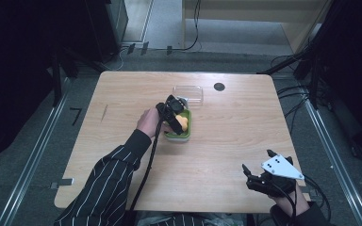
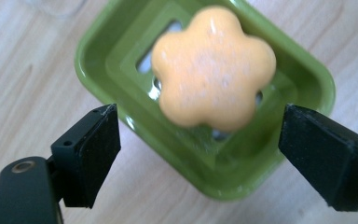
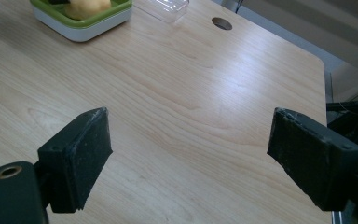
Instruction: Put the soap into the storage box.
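Two grippers at work over a light wooden surface [image 1: 235,141]. Left gripper [image 1: 175,109] held above a green soap dish [image 1: 184,129] near the middle of the surface, pointing down into it. Jaws spread wide in the left gripper view, one to each side, nothing clamped between them, pads clear of everything. Orange flower-shaped soap [image 2: 213,67] lying in the green soap dish [image 2: 121,60], resting on the slotted inner tray, free of both jaws. Same soap [image 1: 183,123] seen from the high view as a yellow-orange patch just beside the gripper's tip. Dish green on the inside and along the rim, white on the lower outside wall in the right gripper view [image 3: 86,23]. Clear plastic lid [image 1: 188,93] lying flat just behind the dish, close to its far edge, apart from the soap. Small dark round hole [image 1: 219,86] in the surface to the right of the lid. Right gripper [image 1: 260,175] low at the near right corner of the surface, well apart from the dish, grey three-cornered plate [image 1: 283,168] on top. Jaws of this one also released, standing wide with bare wood between them. Striped sleeve [image 1: 108,183] on the left forearm, black cable [image 1: 146,169] trailing back from the left gripper.
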`<state>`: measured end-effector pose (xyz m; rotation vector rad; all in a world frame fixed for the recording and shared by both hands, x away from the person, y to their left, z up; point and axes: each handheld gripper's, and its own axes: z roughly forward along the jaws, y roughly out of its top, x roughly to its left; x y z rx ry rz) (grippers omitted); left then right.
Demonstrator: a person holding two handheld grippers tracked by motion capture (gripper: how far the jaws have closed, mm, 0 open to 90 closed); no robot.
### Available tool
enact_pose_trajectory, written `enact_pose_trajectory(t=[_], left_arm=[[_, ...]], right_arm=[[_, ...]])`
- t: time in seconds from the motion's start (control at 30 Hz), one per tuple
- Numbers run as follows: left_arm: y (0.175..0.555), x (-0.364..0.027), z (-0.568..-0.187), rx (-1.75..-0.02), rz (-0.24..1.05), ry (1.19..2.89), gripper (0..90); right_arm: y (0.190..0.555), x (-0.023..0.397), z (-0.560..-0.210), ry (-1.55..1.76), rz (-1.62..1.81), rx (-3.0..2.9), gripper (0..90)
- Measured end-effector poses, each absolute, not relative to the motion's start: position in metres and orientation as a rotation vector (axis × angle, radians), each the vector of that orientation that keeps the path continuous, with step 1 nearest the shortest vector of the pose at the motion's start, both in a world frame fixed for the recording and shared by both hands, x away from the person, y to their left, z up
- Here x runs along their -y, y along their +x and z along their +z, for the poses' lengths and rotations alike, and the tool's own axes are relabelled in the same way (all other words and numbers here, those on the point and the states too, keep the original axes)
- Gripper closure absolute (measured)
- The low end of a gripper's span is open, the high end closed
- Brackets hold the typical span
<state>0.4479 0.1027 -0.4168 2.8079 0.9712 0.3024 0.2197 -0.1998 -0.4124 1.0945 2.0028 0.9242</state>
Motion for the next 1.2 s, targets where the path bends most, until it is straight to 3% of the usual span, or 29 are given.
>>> enact_pose_trajectory(t=[0.57, 1.2], left_arm=[[0.425, -0.127, -0.403, -1.013, 0.31, 2.814, 0.4], [0.393, -0.163, -0.399, -1.058, 0.3, 2.817, 0.0]], right_arm=[[0.22, 0.2, -0.412, 1.093, 0.93, -2.002, 13.7], [0.22, 0.199, -0.412, 1.092, 0.93, -2.001, 13.7]])
